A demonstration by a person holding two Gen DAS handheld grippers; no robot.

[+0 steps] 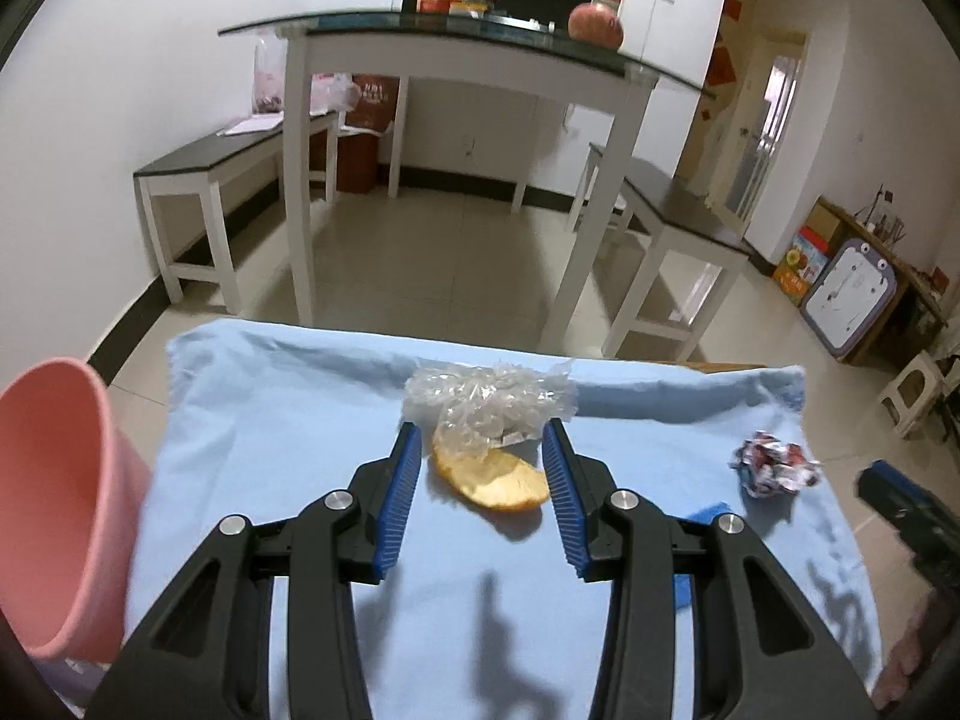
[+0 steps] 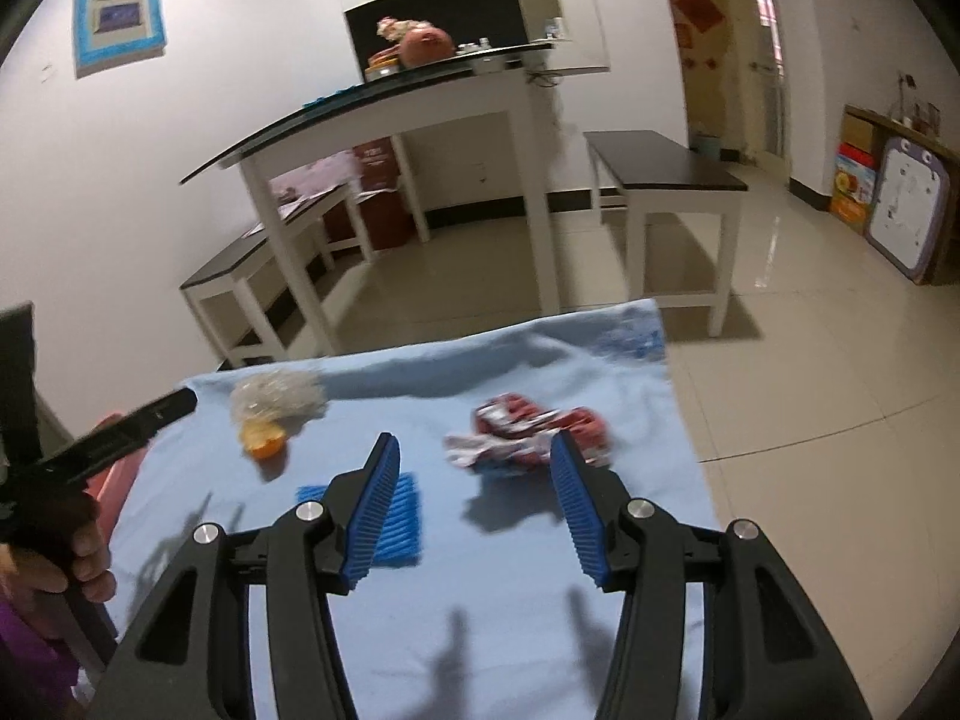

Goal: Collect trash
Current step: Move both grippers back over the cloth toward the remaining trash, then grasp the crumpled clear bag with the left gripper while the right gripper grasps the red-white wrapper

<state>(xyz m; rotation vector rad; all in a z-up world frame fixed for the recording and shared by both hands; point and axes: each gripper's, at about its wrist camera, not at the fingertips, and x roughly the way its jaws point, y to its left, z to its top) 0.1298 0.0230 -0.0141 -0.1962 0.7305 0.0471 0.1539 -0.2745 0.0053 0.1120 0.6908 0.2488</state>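
Observation:
On the light blue cloth lie an orange peel, a crumpled clear plastic wrap touching its far side, and a crumpled red and white wrapper to the right. My left gripper is open, hovering over the peel, which shows between its blue pads. My right gripper is open too. The red and white wrapper lies just beyond its tips, nearer the right finger. Neither gripper touches anything. The peel and plastic wrap show at left in the right wrist view.
A pink bin stands off the cloth's left edge. A blue ribbed pad lies on the cloth below the right gripper's left finger. Beyond the cloth's far edge are tiled floor, a white glass-topped table and dark-topped benches.

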